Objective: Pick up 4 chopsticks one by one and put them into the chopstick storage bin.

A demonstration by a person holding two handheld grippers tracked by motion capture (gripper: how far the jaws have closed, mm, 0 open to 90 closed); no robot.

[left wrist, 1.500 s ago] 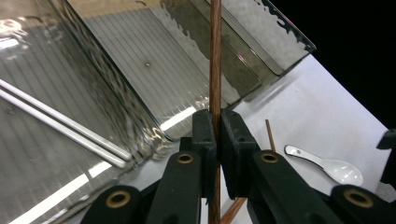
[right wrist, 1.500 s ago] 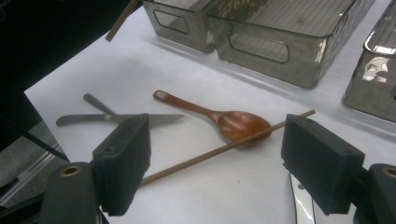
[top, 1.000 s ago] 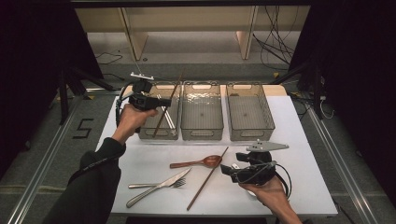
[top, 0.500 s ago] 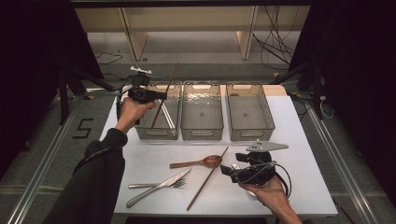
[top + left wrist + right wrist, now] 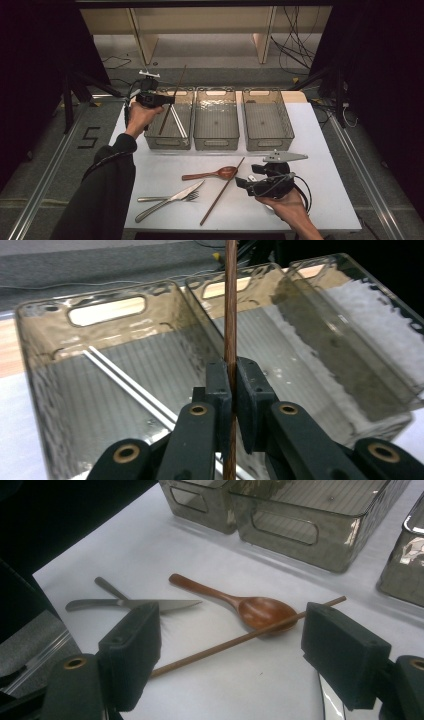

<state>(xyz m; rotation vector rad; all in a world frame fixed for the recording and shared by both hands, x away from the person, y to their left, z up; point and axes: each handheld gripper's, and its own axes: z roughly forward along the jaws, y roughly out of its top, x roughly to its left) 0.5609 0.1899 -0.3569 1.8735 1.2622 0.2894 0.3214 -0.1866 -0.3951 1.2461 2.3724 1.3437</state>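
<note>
My left gripper (image 5: 167,99) is shut on a brown wooden chopstick (image 5: 172,97), held steeply tilted over the left clear bin (image 5: 167,145). The stick's lower end reaches down inside that bin. In the left gripper view the chopstick (image 5: 230,300) runs upright between the pads of my left gripper (image 5: 233,371), and two silver chopsticks (image 5: 125,385) lie on the floor of the bin (image 5: 45,335). My right gripper (image 5: 245,183) rests near the table's front right with its jaws wide open. In the right gripper view that gripper (image 5: 230,630) faces a wooden spoon (image 5: 260,611) and a second brown chopstick (image 5: 210,650).
A middle bin (image 5: 216,145) and a right bin (image 5: 269,145) stand beside the left one. On the white table lie the spoon (image 5: 212,174), the loose chopstick (image 5: 222,191), a knife (image 5: 175,196) and a fork (image 5: 152,198). Dark floor and cables surround the table.
My left gripper has carried the chopstick a little farther back over the left bin. The right gripper has stayed where it was.
</note>
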